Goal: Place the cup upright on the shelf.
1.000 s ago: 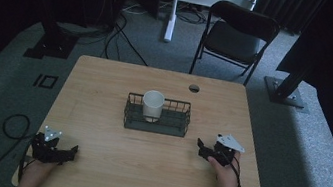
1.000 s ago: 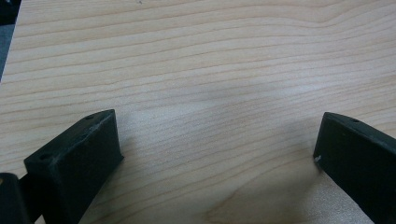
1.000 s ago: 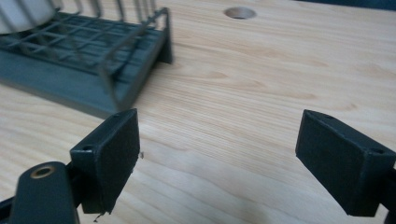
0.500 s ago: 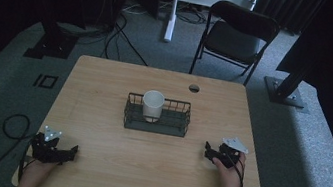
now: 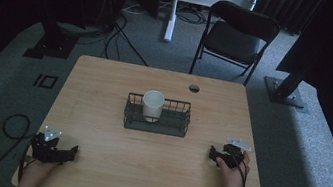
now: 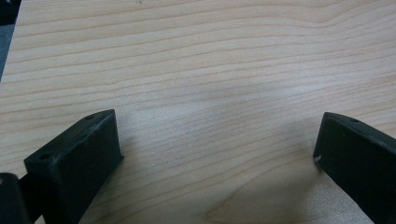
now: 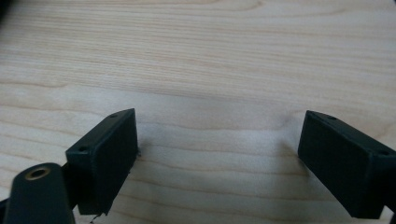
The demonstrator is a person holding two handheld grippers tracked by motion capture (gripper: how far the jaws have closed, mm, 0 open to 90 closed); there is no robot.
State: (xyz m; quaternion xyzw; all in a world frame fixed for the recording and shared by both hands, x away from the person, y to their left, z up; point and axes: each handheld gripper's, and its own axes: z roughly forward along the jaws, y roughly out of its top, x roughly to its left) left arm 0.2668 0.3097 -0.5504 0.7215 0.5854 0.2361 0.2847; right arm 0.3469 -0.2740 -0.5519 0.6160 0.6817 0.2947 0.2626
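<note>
Resting low on the worktop (image 5: pixel 104 89), left gripper (image 5: pixel 75 152) and right gripper (image 5: pixel 211 155) both gape wide, empty. White cup (image 5: pixel 152 105) stands upright inside wire basket (image 5: pixel 155 124), mid-table, well apart from both. Placing looks finished; nothing evidently left.

A white paper cup (image 5: pixel 152 105) stands inside the black wire basket (image 5: pixel 156 122) at the middle of the light wooden table (image 5: pixel 152 167). Your left gripper (image 5: pixel 69 153) rests near the front left corner, your right gripper (image 5: pixel 214 155) front right, both well apart from the basket.
</note>
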